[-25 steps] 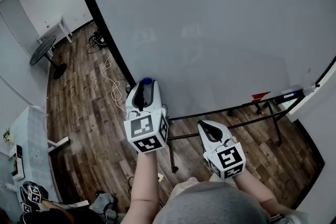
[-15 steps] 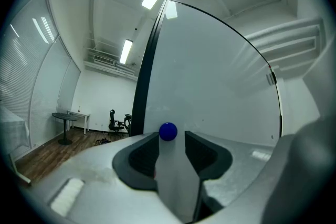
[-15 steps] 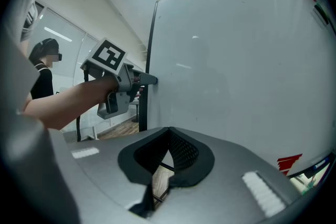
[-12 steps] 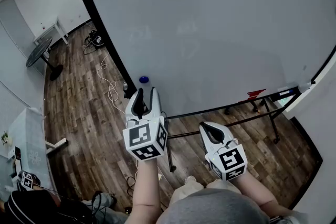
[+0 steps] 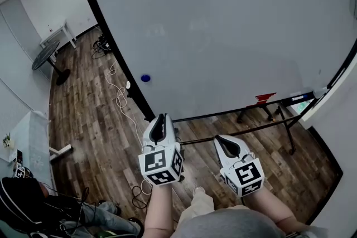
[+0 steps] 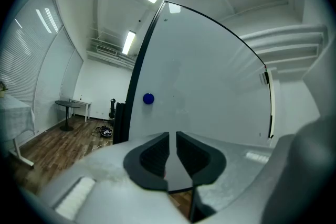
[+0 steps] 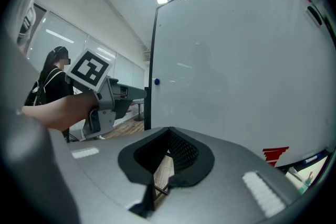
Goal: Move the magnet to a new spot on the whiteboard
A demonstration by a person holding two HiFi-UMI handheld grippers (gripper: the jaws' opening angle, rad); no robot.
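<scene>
Apparently the magnet [image 5: 145, 78] sits placed near the left edge of the whiteboard [image 5: 234, 30]. The left gripper [image 5: 161, 119] jaws, just narrowing, hold nothing; the right gripper [image 5: 222, 140] jaws are closed. Next: back away.

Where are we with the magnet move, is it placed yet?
Looks done: the blue magnet sits alone on the whiteboard near its left edge. In hand: nothing; the left gripper, at the magnet a second ago, is clear of it, its jaws have just been closing on nothing; the right gripper is shut, empty. Left: nothing evident.
</scene>
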